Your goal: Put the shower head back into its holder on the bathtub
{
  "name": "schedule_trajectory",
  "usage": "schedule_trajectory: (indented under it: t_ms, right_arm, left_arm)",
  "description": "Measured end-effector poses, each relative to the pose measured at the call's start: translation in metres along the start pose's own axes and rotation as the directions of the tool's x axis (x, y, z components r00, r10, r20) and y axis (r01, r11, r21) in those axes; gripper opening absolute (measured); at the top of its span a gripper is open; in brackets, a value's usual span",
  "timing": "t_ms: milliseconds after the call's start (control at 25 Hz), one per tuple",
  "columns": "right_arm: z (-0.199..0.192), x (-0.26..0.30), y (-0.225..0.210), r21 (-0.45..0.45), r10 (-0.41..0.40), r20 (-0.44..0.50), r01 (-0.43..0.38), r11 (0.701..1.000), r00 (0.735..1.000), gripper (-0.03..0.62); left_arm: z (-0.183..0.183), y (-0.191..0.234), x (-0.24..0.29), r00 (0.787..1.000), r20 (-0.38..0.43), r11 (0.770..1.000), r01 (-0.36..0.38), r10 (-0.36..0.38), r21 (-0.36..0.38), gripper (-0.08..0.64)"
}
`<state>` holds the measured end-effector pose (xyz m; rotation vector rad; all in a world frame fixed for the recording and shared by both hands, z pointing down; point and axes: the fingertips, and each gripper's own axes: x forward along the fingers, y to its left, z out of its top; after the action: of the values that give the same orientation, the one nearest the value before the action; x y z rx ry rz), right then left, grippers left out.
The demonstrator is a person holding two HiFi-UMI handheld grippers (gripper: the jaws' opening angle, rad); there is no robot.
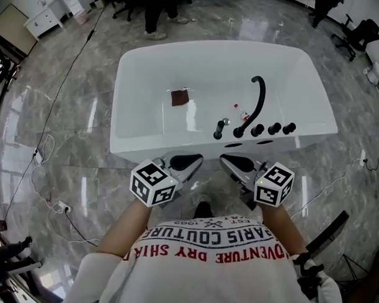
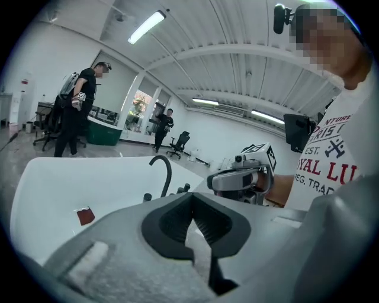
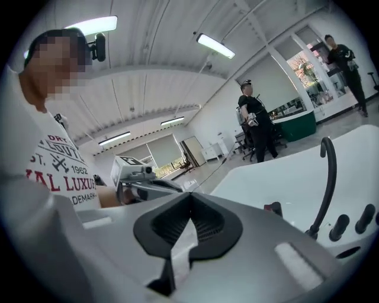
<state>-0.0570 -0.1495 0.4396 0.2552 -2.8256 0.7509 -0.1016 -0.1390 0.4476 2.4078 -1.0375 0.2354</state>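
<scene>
Two grippers sit low in the head view, below the white bathtub (image 1: 133,140) that fills the middle of the frame. The left gripper (image 1: 195,160) and the right gripper (image 1: 224,160) point their tips at each other, close together but apart. Each gripper's own view shows the dark ribbed pads pressed together with nothing between them: the left gripper (image 2: 192,223) is fully closed and empty, and so is the right gripper (image 3: 188,228).

On the tub's near rim, a row of black fittings runs to the right of centre. Leftmost is a short black piece with a chrome tip, apparently the shower head (image 1: 220,128), standing upright on the rim; how it sits there is too small to tell. Just right of it rises a tall curved black spout (image 1: 258,102), followed by three black knobs (image 1: 274,128). A brown square (image 1: 179,98) lies on the tub's floor, upper left of the fittings.

Printed on the person's white shirt (image 1: 211,252), upside down in the head view, are "PARIS COUTURE" in black and "ADVENTURE DRY" in red, with "EST 1962" above. The left gripper view catches "ROYAL LU" and "REG. TRAD"; the right gripper view shows "1962" and "LUXUR".

Each gripper carries a cube with black-and-white square markers (image 1: 154,181). Grey marbled floor (image 1: 64,108) with loose cables surrounds the tub.
</scene>
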Motion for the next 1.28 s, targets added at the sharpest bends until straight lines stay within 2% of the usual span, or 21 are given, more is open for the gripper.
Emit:
schedule_trajectory:
  t_ms: [120,240,400,480,600,800,960,1280]
  right_arm:
    - [-0.015,-0.013,0.039,-0.009,0.006,0.008,-0.006,1.0,1.0,0.003]
    - [-0.028,-0.027,0.071,-0.005,0.0,0.025,0.0,1.0,1.0,0.003]
    - [-0.052,-0.038,0.137,-0.023,-0.028,0.066,0.03,0.999,0.997,0.003]
    - [-0.065,-0.041,0.169,-0.058,-0.052,0.075,0.056,0.997,0.996,0.003]
    - [-0.073,-0.044,0.213,-0.112,-0.077,0.104,0.088,0.99,0.992,0.003]
    - [-0.093,-0.051,0.28,-0.133,-0.086,0.109,0.1,0.986,0.99,0.003]
    - [-0.101,-0.056,0.312,-0.156,-0.094,0.119,0.112,0.981,0.989,0.003]
    - [-0.119,-0.106,0.346,-0.154,-0.128,0.121,0.146,0.977,0.984,0.003]
  left_arm:
    - [-0.008,-0.036,-0.01,0.999,0.013,0.998,0.051,-0.052,0.027,0.002]
    - [-0.023,-0.067,-0.028,0.997,0.001,0.996,0.073,-0.073,0.049,0.002]
    - [-0.052,-0.102,-0.086,0.998,-0.008,0.996,0.065,-0.065,0.062,0.002]
    - [-0.062,-0.121,-0.118,0.998,0.014,0.996,0.061,-0.062,0.066,0.002]
    - [-0.07,-0.15,-0.159,0.998,0.039,0.993,0.052,-0.057,0.11,0.002]
    - [-0.086,-0.195,-0.214,0.996,0.072,0.989,0.046,-0.057,0.138,0.002]
    - [-0.092,-0.216,-0.235,0.993,0.091,0.985,0.057,-0.072,0.16,0.002]
    - [-0.097,-0.268,-0.234,0.989,0.099,0.979,0.086,-0.106,0.182,0.002]
